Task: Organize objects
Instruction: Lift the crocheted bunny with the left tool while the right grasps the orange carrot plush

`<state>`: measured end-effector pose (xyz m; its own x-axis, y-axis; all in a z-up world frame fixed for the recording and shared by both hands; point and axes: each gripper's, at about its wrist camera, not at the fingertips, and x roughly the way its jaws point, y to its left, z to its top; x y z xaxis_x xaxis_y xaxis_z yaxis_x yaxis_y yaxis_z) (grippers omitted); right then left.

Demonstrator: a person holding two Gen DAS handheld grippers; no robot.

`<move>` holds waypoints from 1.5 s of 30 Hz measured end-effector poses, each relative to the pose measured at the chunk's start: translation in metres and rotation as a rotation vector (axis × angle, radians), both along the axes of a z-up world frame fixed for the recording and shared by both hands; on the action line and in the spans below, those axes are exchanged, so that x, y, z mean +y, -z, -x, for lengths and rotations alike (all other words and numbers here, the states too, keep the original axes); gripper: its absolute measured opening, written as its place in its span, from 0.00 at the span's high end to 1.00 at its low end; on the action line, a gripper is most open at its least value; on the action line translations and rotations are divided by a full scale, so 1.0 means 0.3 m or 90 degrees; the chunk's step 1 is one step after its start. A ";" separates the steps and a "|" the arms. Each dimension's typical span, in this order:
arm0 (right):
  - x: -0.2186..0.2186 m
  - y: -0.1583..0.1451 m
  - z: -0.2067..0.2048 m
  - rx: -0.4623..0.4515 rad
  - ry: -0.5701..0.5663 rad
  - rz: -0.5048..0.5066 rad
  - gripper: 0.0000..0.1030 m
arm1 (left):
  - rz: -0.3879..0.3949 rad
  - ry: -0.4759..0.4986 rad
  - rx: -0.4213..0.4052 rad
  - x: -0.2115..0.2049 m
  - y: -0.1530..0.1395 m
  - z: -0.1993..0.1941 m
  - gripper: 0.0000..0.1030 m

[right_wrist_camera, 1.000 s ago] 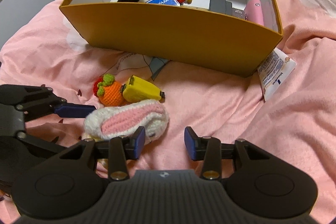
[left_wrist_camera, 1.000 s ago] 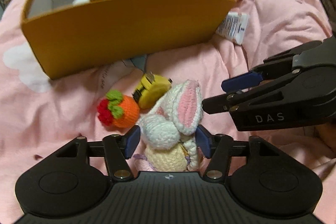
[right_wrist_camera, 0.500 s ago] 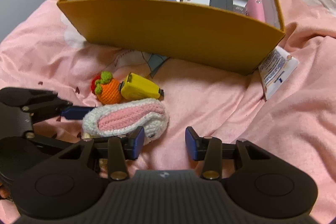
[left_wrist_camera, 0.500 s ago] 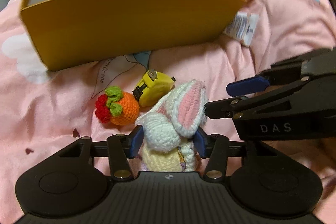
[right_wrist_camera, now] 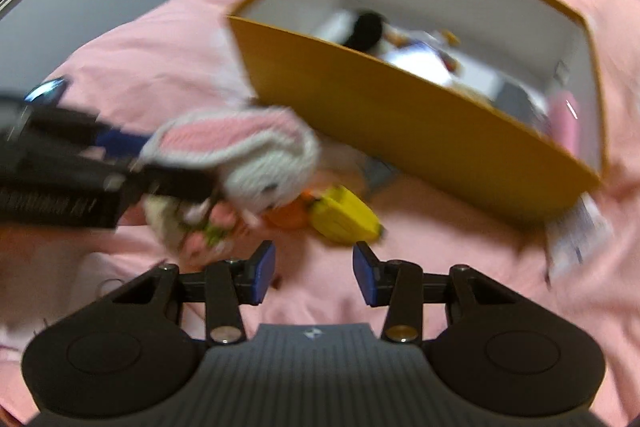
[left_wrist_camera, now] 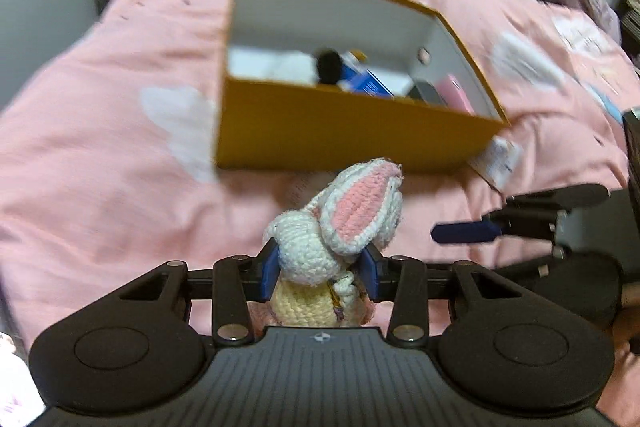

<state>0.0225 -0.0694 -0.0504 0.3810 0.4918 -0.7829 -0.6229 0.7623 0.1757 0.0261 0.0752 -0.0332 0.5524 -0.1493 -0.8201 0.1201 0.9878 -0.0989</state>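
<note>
My left gripper point(left_wrist_camera: 320, 273) is shut on a crocheted white rabbit point(left_wrist_camera: 340, 227) with pink ears and holds it in the air in front of the orange box point(left_wrist_camera: 340, 131). The rabbit also shows in the right wrist view point(right_wrist_camera: 248, 151), lifted off the bed, with the left gripper's fingers point(right_wrist_camera: 176, 183) around it. My right gripper point(right_wrist_camera: 314, 273) is open and empty, low over the pink bedspread. Just beyond it lie a yellow tape measure point(right_wrist_camera: 346, 217) and a crocheted orange fruit point(right_wrist_camera: 290, 217), partly hidden by the rabbit.
The open orange box point(right_wrist_camera: 420, 127) holds a black-and-white plush point(left_wrist_camera: 328, 65), a blue packet point(left_wrist_camera: 370, 85) and a pink item point(left_wrist_camera: 454, 93). A white tube point(right_wrist_camera: 576, 231) lies at the box's right corner. The right gripper's fingers point(left_wrist_camera: 464, 233) reach in from the right.
My left gripper has risen with the rabbit in it, off the bedspread and up toward the box. The right gripper has stayed open and shifted slightly.
</note>
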 end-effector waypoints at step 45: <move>0.080 -0.031 -0.037 -0.179 -0.121 0.086 0.62 | 0.091 -0.082 0.036 0.125 0.008 0.020 0.45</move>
